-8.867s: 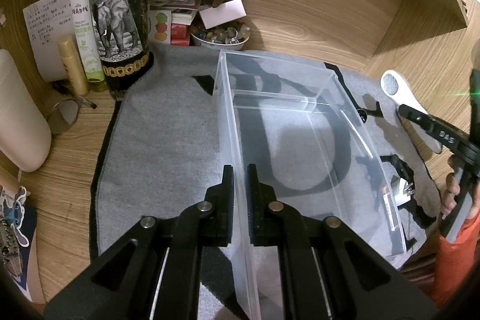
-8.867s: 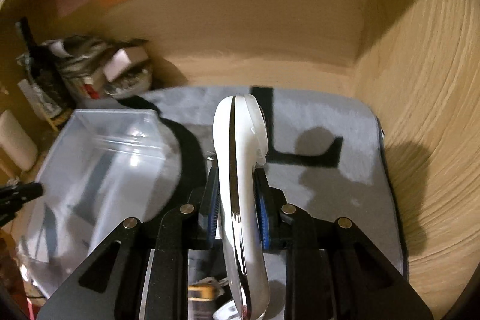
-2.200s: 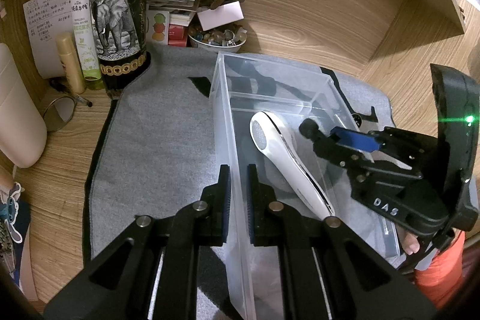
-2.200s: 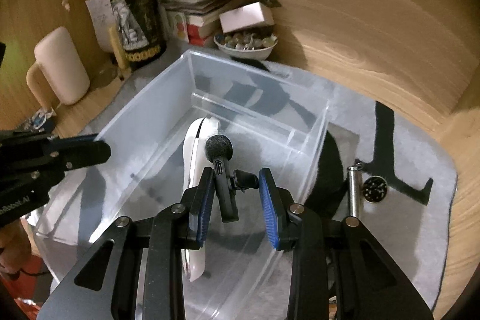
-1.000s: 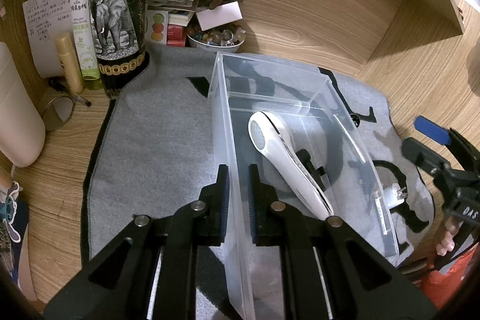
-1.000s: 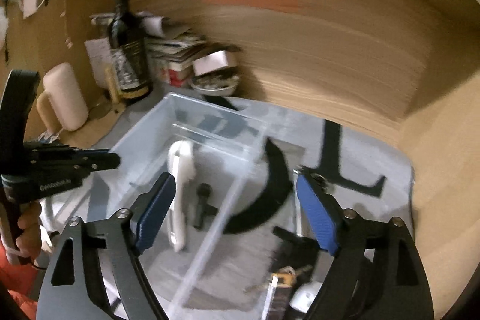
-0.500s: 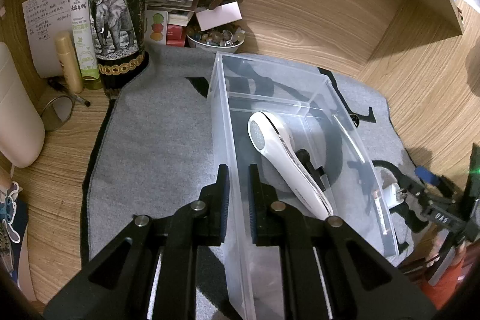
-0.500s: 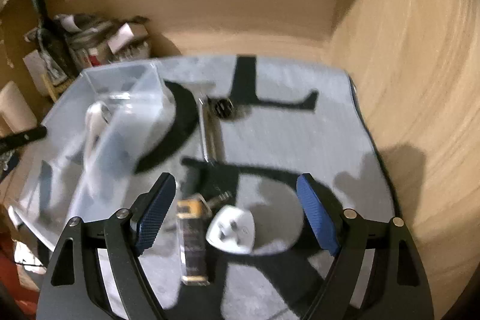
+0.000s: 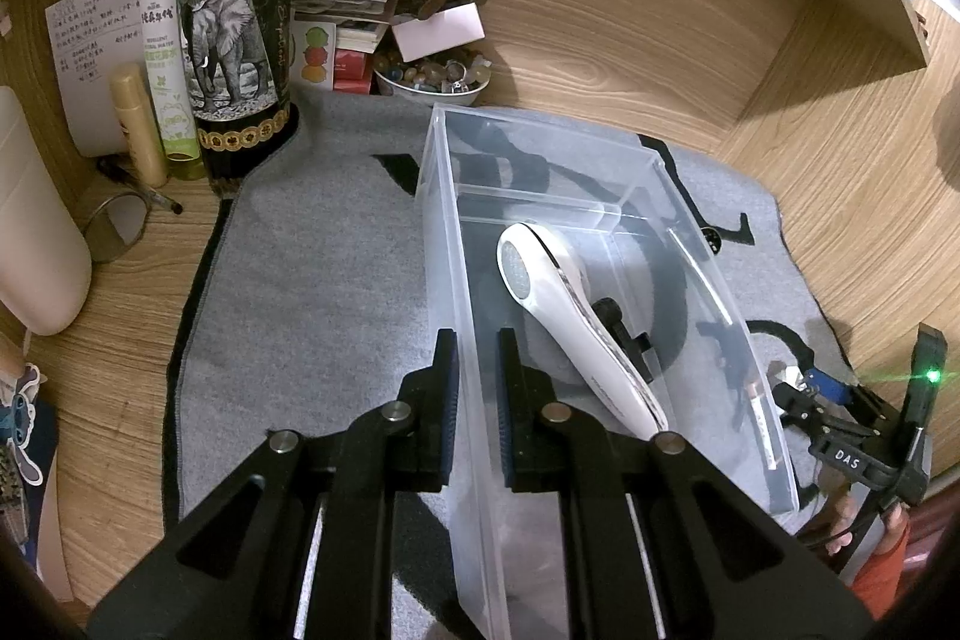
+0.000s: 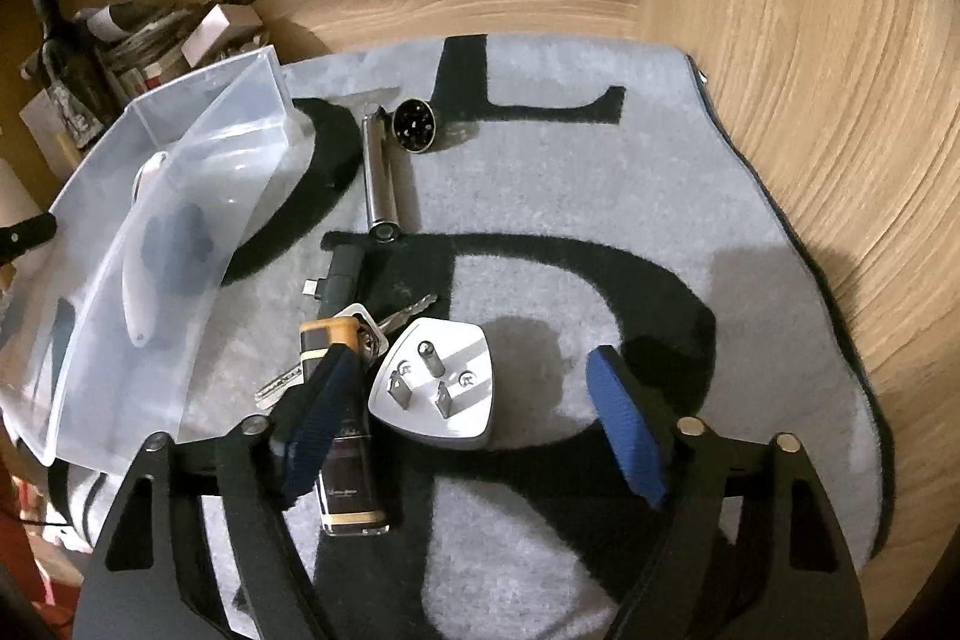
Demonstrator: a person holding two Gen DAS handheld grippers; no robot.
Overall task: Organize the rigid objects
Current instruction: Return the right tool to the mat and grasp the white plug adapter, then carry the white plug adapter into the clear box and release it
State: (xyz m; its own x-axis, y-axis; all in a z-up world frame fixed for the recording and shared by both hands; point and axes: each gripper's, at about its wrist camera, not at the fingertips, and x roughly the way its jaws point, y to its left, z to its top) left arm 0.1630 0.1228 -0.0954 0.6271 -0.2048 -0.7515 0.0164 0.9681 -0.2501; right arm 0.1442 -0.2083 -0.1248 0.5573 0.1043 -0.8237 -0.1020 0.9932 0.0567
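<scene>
Right wrist view, item one: white plug adapter (image 10: 435,383), prongs up, on the grey mat (image 10: 600,172) just beside the clear plastic bin (image 10: 198,172). Right claw (image 10: 474,415) has dropped over it since a second ago; jaws have just been closing, partly open now, adapter between them, pads not yet touching. Judged: next pick, grasp imminent.
Item two: black lighter with gold trim (image 10: 345,430), touching a key bunch (image 10: 366,334); the claw's left finger overlaps the lighter, so it could be nudged or caught.
Item three: black connector (image 10: 342,274), silver metal tube (image 10: 379,172), round black disc (image 10: 414,126), farther up the mat, waiting.
Item four: bin contents, left wrist view: white handheld device (image 9: 570,316) and a small black piece (image 9: 618,328), the latter dropped in two seconds back.
Left claw (image 9: 477,400): shut on the bin wall, steadying it.
Surroundings: wine bottle (image 9: 234,22), bowl of trinkets (image 9: 432,73), papers at the table's back; clear of the work.
</scene>
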